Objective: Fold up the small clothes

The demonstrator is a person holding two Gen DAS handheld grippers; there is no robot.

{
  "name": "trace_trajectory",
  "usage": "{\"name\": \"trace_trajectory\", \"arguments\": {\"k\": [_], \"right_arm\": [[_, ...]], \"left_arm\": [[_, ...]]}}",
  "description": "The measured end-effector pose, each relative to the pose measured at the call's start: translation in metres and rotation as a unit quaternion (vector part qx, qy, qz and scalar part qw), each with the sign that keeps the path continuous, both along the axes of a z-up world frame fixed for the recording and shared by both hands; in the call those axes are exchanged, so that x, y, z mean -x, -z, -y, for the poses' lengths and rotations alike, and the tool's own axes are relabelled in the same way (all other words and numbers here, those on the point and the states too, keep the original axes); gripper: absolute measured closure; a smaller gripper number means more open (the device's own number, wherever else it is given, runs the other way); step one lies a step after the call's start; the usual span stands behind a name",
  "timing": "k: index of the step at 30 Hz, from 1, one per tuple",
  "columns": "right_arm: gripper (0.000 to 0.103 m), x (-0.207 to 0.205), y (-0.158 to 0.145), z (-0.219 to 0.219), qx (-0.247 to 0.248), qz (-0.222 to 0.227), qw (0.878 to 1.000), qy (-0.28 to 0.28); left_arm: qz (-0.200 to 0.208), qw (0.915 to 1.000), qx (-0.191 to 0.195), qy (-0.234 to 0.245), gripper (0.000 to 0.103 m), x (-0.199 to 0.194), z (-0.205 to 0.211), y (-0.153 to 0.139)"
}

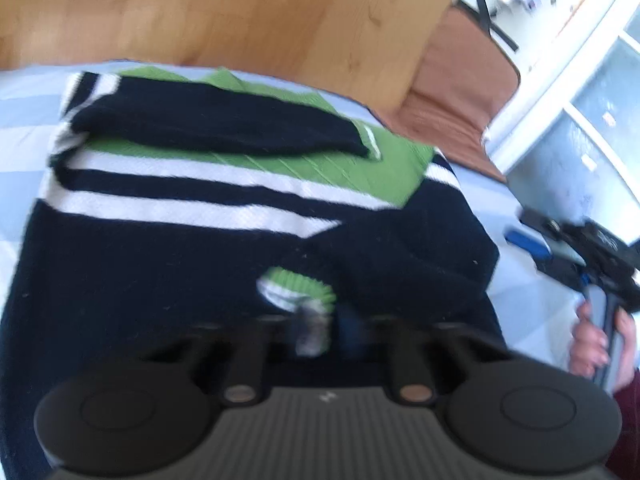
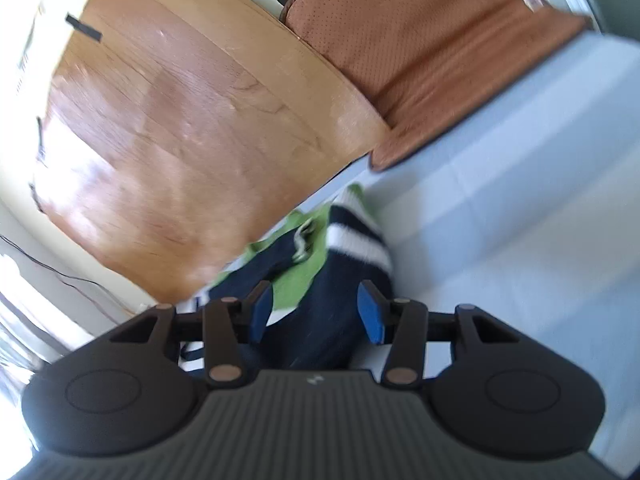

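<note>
Sweater (image 1: 240, 216) – soft, limp knit on the bed (image 2: 520, 220), light. Left gripper (image 1: 314, 332) pinched on the striped cuff (image 1: 296, 288); right gripper (image 2: 316, 312) half-open, empty – take the hem edge.

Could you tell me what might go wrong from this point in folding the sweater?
1. The left gripper pinches only the cuff's edge; it could slip out when pulled.
2. The folded sleeve lies loose on top of the sweater; dragging may undo it.
3. The right gripper is open and holds nothing, so the sweater could shift on the sheet.
</note>
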State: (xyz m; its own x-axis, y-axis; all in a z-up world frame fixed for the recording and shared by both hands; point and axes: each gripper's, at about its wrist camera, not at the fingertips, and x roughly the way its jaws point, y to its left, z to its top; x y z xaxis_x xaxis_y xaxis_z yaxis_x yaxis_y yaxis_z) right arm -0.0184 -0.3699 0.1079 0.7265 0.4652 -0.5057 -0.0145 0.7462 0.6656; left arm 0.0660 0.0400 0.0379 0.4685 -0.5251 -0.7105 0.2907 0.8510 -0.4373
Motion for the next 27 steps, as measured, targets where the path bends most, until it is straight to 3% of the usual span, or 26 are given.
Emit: {"name": "trace_trajectory", "arguments": {"k": [3, 6, 8, 11, 12, 13, 16, 19, 21, 24, 27], "right_arm": [[0.052, -0.024, 0.005, -0.003, 0.015, -0.004, 1.0, -0.004], [0.053, -0.04, 0.008, -0.004, -0.003, -0.003, 1.0, -0.011], [0.052, -0.048, 0.008, -0.008, -0.013, 0.002, 1.0, -0.014], [0.053, -0.056, 0.009, -0.02, -0.031, 0.005, 0.999, -0.026], [0.053, -0.059, 0.01, -0.025, -0.033, 0.005, 0.999, -0.031], [0.053, -0.062, 0.012, -0.031, -0.032, 0.003, 0.999, -0.037], [0.052, -0.071, 0.017, -0.048, -0.021, -0.006, 0.998, -0.055], [0.052, -0.079, 0.019, -0.061, 0.006, -0.014, 0.998, -0.061], [0.052, -0.082, 0.017, -0.065, 0.039, -0.007, 0.998, -0.048], [0.052, -0.088, 0.016, -0.061, 0.079, 0.004, 0.997, -0.012], [0.052, -0.107, 0.03, -0.059, 0.079, -0.014, 0.997, -0.003]], "left_arm": [[0.056, 0.9981, -0.025, -0.004, 0.092, 0.001, 0.001, -0.023], [0.138, 0.9894, -0.041, -0.017, 0.092, -0.003, -0.01, -0.066], [0.198, 0.9773, -0.064, -0.038, 0.092, -0.008, -0.019, -0.096], [0.286, 0.9475, -0.112, -0.089, 0.092, -0.018, -0.035, -0.122], [0.288, 0.9439, -0.121, -0.108, 0.092, -0.028, -0.044, -0.121], [0.268, 0.9482, -0.121, -0.119, 0.092, -0.04, -0.052, -0.116], [0.165, 0.9694, -0.12, -0.136, 0.092, -0.083, -0.069, -0.073], [0.109, 0.9683, -0.168, -0.149, 0.092, -0.101, -0.069, -0.024], [0.095, 0.9691, -0.165, -0.157, 0.091, -0.103, -0.075, -0.007], [0.098, 0.9711, -0.144, -0.163, 0.091, -0.101, -0.082, -0.007], [0.098, 0.9717, -0.134, -0.168, 0.091, -0.101, -0.087, -0.011]]}}
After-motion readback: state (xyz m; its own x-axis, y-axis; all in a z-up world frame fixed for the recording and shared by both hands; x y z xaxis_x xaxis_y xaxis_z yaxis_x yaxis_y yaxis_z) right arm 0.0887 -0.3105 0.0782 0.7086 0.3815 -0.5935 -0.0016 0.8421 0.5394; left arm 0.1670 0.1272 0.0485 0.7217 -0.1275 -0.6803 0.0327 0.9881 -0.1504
